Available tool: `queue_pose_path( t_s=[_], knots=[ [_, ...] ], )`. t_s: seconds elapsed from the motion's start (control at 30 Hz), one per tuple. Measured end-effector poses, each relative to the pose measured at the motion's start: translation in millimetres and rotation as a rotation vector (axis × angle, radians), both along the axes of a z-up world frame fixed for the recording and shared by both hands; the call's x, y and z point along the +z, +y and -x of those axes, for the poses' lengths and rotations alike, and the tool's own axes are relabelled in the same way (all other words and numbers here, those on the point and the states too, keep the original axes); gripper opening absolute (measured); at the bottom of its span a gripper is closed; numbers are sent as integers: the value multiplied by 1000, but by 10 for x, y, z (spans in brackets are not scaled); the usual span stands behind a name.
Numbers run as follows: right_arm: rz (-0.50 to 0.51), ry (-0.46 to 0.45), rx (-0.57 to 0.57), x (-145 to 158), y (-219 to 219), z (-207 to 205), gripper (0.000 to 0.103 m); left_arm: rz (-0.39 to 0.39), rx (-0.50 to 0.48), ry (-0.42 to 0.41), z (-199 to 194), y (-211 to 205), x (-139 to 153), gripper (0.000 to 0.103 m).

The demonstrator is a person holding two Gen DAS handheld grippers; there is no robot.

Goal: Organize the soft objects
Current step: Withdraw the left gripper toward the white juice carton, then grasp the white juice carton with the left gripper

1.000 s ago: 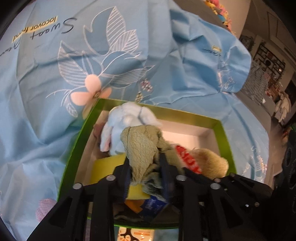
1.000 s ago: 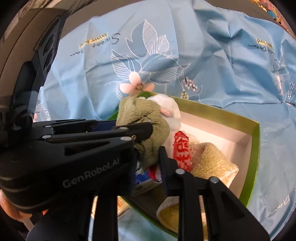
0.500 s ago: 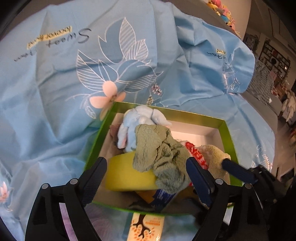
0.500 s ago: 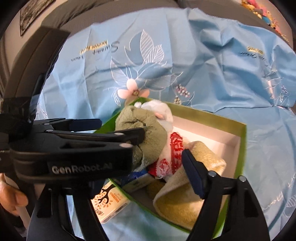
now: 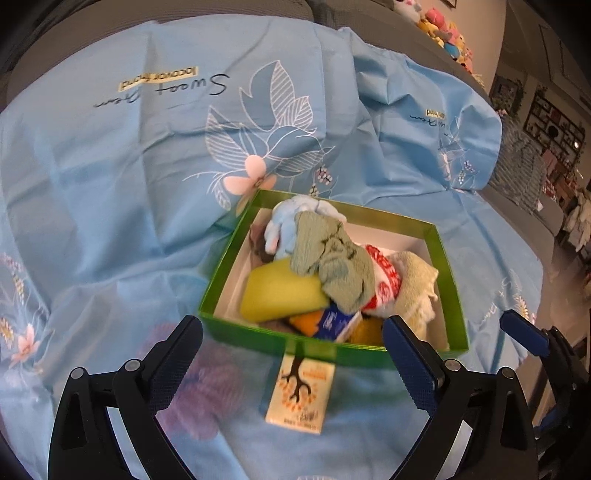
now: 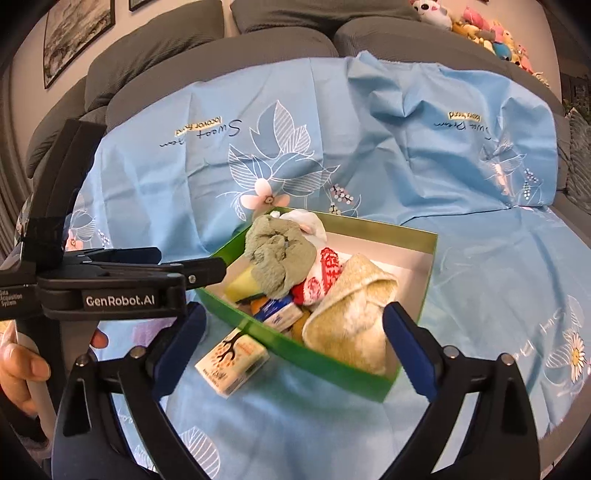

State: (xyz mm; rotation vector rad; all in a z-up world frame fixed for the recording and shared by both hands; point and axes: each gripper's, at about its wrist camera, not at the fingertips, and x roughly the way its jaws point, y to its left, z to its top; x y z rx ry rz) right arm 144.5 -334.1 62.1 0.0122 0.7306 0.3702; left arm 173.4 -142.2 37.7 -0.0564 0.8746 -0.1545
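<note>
A green box lies on the blue sheet, piled with soft things. On top lies a grey-green cloth. Around it are a yellow sponge, a pale blue plush, a red-and-white sock and a beige rolled towel. A tissue pack lies on the sheet in front of the box. My left gripper is open and empty, just short of the box. My right gripper is open and empty too.
A blue printed sheet covers a grey sofa. A purple fluffy thing lies under the sheet fabric near the left fingers. Plush toys sit on the sofa back at the far right. The left gripper's body shows in the right wrist view.
My left gripper let go of the grey-green cloth, which now lies on the pile in the box. Both grippers opened and drew back from the box.
</note>
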Motion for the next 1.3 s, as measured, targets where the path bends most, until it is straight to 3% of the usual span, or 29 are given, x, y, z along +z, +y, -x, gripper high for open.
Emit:
queue_pose_path(
  t_s=[0.3,0.7,0.93,1.3],
  knots=[
    [20,28,36,-49,60,379,101,37,50,6,448,251,-26,98],
    [33,177,128,-589,336,606,101,166,92,169,907,702,-680,98],
    [46,243,144,-903,486,620,101,212,25,212,889,582,-927,98],
    [52,248,139,-1123,618,442,100,222,-107,178,570,278,-962,98]
  ],
)
